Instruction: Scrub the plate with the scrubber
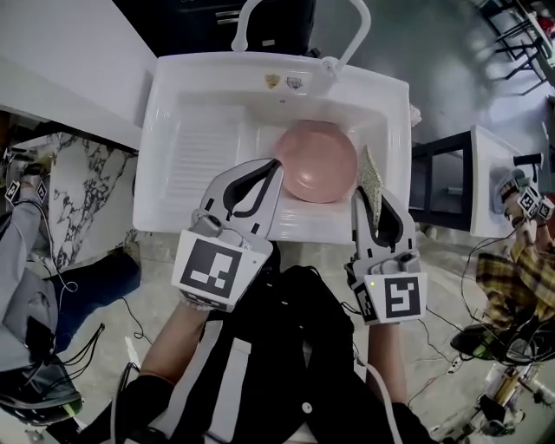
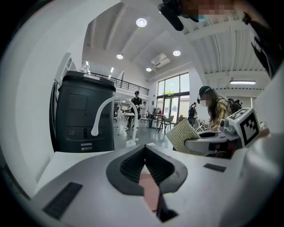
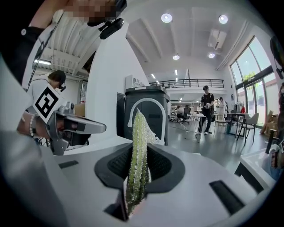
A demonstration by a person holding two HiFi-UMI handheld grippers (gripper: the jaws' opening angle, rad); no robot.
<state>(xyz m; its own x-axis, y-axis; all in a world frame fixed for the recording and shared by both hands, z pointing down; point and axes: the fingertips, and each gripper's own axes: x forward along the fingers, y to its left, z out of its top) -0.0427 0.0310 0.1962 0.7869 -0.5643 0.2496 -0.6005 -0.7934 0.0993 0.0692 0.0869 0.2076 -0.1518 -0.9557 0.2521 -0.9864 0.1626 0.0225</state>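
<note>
A round pink plate sits over the basin of the white sink. My left gripper reaches to the plate's left rim. In the left gripper view its jaws are shut, with a strip of the pink plate caught between them. To the right of the plate my right gripper is shut on a greenish, glittery scrubber. The scrubber stands upright out of the jaws. It is beside the plate's right rim; I cannot tell if it touches.
A white arched faucet rises at the sink's far edge, with a dark bin behind it. A ribbed drainboard takes up the sink's left half. A white table stands to the right, and people are on both sides.
</note>
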